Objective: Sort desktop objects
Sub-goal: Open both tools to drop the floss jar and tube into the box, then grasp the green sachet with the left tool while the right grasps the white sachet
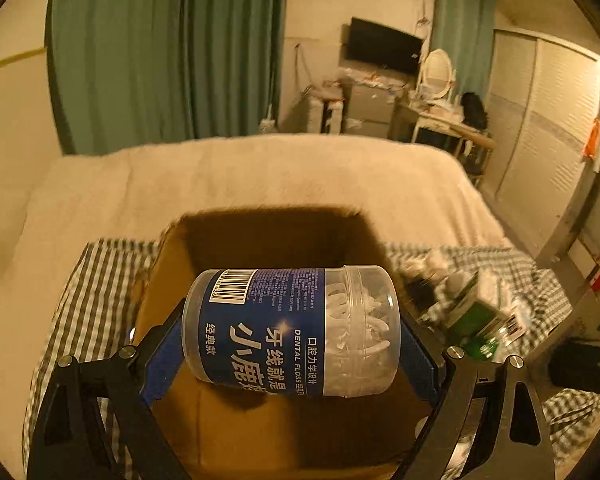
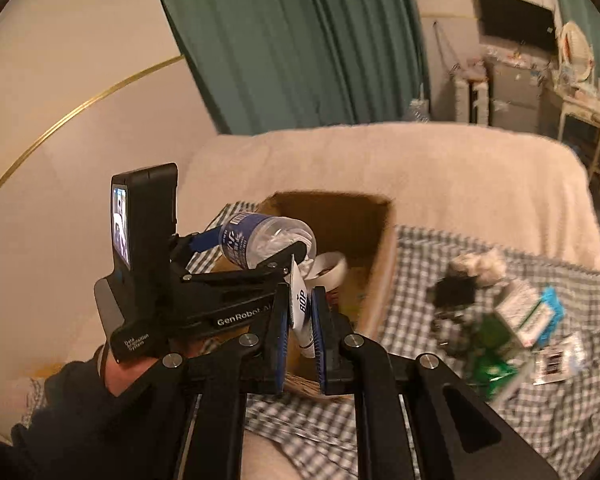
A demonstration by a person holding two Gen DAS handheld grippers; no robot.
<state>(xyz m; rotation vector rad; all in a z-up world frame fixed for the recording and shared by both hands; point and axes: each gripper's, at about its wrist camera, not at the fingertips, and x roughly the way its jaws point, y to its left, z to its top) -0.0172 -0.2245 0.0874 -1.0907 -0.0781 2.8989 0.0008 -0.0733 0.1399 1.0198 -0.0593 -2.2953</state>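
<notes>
Left hand-held gripper (image 1: 290, 354) pinches a dental floss jar (image 1: 292, 330) sideways across its ends, held above the open cardboard box (image 1: 172, 280) on the bed. Right hand-held gripper (image 2: 301, 316) is pressed nearly together on a white tube (image 2: 301, 304), also over the box, near its front edge.

Risks, judged: the jar is clamped end to end on smooth plastic, so a tilt or loosened squeeze could let it roll out and miss the box onto the checked cloth (image 1: 96, 280). Both grippers crowd one opening; in the right wrist view the left gripper's fingertip sits just beside the tube's top, so they could knock together. The tube is thin and may twist in the pads.

A roll of tape (image 2: 332, 268) already lies inside the box. Unsorted clutter, including a green packet (image 2: 496, 356), lies well right of the box.
</notes>
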